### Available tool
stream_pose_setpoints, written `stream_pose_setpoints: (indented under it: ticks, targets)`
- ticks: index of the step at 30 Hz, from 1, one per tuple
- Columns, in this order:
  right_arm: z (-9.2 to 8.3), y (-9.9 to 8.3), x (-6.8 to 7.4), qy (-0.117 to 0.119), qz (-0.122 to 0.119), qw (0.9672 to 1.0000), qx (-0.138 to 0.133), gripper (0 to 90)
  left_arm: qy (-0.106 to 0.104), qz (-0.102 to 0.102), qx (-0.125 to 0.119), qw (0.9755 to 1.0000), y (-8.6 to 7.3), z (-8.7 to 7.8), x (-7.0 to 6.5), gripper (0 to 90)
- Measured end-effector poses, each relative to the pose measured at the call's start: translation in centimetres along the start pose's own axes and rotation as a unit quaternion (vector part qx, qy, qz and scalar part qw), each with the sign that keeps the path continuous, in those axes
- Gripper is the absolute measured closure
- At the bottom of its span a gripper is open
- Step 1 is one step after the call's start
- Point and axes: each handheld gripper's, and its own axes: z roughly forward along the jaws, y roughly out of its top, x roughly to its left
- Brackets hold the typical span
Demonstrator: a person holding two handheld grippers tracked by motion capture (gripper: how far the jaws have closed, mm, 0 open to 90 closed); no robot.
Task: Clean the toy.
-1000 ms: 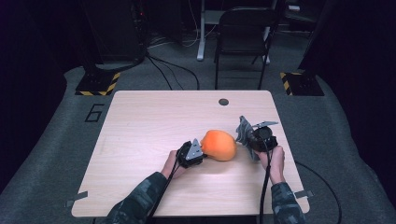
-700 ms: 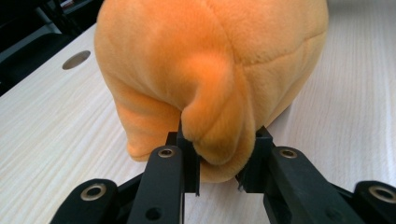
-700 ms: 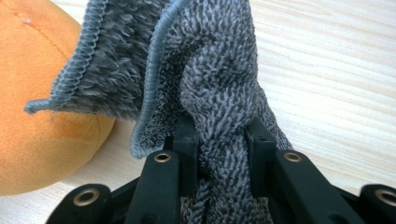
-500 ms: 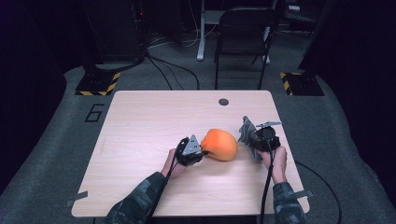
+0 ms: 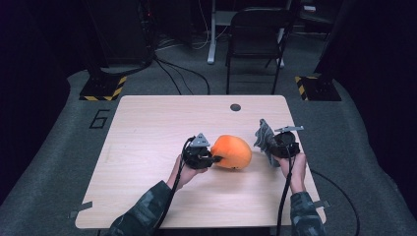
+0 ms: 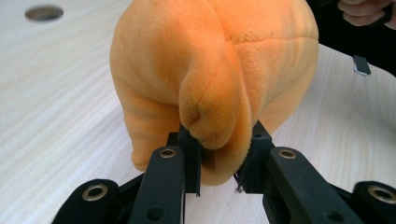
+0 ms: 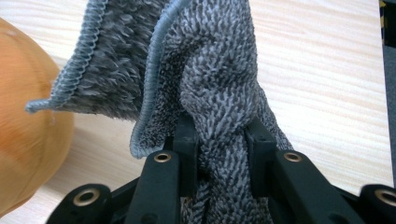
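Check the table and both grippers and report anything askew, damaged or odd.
Nothing stands out. The left gripper pinches a fold of the orange plush, the right gripper clamps a bunched grey cloth, and the table shows no spill or damage.

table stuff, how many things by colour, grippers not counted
orange: 1, plush toy
grey: 1, cloth
total: 2
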Motion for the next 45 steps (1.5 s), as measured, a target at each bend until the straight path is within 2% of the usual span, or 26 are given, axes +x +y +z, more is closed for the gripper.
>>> stream_pose_setpoints:
  ticks: [4, 7, 8, 11, 13, 16, 18, 19, 20, 22, 23, 24, 25, 27, 30, 31, 32, 33, 36, 37, 39, 40, 45]
  targets:
    - [-0.6, 0.4, 0.5, 0.006, -0.010, 0.9999, -0.008, 71.2, -0.008, -0.053, 0.012, 0.9985, 0.1, 0.3, 0.7, 74.7]
    - [-1.3, 0.9, 1.2, 0.019, -0.014, 0.9996, -0.015, 71.2, -0.011, -0.075, 0.020, 0.9969, -0.1, 0.7, 1.3, 74.7]
    - [-1.6, 1.1, 1.5, 0.027, -0.016, 0.9994, -0.017, 71.2, -0.014, -0.088, 0.021, 0.9958, -0.2, 0.9, 1.5, 74.5]
    - [-2.9, 2.0, 3.2, 0.052, -0.028, 0.9978, -0.031, 71.1, -0.016, -0.106, 0.026, 0.9939, -0.4, 1.3, 1.9, 74.2]
    - [-3.7, 2.4, 4.3, 0.067, -0.046, 0.9958, -0.041, 71.2, -0.016, -0.120, 0.025, 0.9923, -0.4, 1.4, 2.1, 74.0]
    - [-4.6, 2.9, 7.0, 0.087, -0.073, 0.9922, -0.050, 71.1, -0.010, -0.123, 0.025, 0.9921, -0.4, 1.5, 2.0, 73.3]
    - [-4.7, 3.0, 8.8, 0.096, -0.093, 0.9899, -0.046, 70.9, -0.005, -0.124, 0.024, 0.9920, -0.3, 1.6, 1.7, 73.1]
    - [-4.5, 2.9, 9.6, 0.101, -0.095, 0.9892, -0.047, 70.9, -0.003, -0.126, 0.024, 0.9917, -0.2, 1.6, 1.6, 72.8]
    - [-4.3, 2.9, 10.2, 0.105, -0.102, 0.9882, -0.045, 70.7, -0.002, -0.120, 0.028, 0.9923, -0.2, 1.6, 1.6, 72.6]
    - [-3.9, 2.8, 11.1, 0.120, -0.097, 0.9870, -0.045, 70.6, -0.003, -0.119, 0.028, 0.9925, -0.2, 1.8, 1.4, 72.2]
    - [-3.6, 2.7, 11.3, 0.124, -0.106, 0.9855, -0.047, 70.6, 0.002, -0.125, 0.023, 0.9918, -0.2, 1.9, 1.1, 72.0]
    - [-3.5, 2.7, 11.5, 0.126, -0.101, 0.9855, -0.052, 70.6, 0.002, -0.125, 0.021, 0.9919, -0.2, 2.0, 1.1, 71.1]
    - [-3.3, 2.6, 11.7, 0.129, -0.096, 0.9854, -0.055, 70.6, 0.002, -0.122, 0.020, 0.9923, -0.2, 2.1, 1.0, 71.1]
    - [-2.8, 2.4, 12.1, 0.131, -0.102, 0.9843, -0.061, 70.6, 0.003, -0.112, 0.019, 0.9935, -0.3, 2.3, 0.7, 71.2]
    - [-1.7, 2.0, 12.5, 0.110, -0.117, 0.9857, -0.053, 71.1, 0.007, -0.110, 0.014, 0.9938, -0.6, 2.7, 0.5, 71.8]
    - [-1.4, 1.9, 12.6, 0.102, -0.112, 0.9872, -0.050, 71.4, 0.009, -0.106, 0.011, 0.9943, -0.7, 2.8, 0.6, 72.2]
    - [-1.2, 1.8, 12.5, 0.090, -0.117, 0.9879, -0.047, 71.7, 0.008, -0.113, 0.008, 0.9935, -0.7, 2.8, 0.6, 72.3]
    - [-1.2, 1.8, 12.4, 0.085, -0.121, 0.9879, -0.046, 71.8, 0.008, -0.111, 0.006, 0.9937, -0.7, 2.8, 0.6, 72.4]
    - [-1.1, 1.7, 11.6, 0.078, -0.120, 0.9888, -0.042, 71.9, 0.004, -0.112, 0.003, 0.9937, -0.9, 2.9, 0.6, 72.5]
    - [-1.1, 1.6, 11.4, 0.075, -0.118, 0.9894, -0.039, 71.9, 0.003, -0.102, 0.005, 0.9948, -0.9, 2.9, 0.7, 72.5]
    - [-1.0, 1.5, 10.7, 0.075, -0.115, 0.9899, -0.037, 71.8, 0.003, -0.099, 0.003, 0.9951, -0.9, 2.9, 0.7, 72.4]
    - [-1.0, 1.4, 10.6, 0.075, -0.105, 0.9912, -0.031, 71.8, 0.004, -0.095, 0.002, 0.9955, -0.9, 2.9, 0.7, 72.4]
    - [-0.8, 1.3, 9.0, 0.061, -0.101, 0.9928, -0.022, 71.6, -0.005, -0.102, -0.004, 0.9948, -1.1, 2.9, 0.8, 72.4]
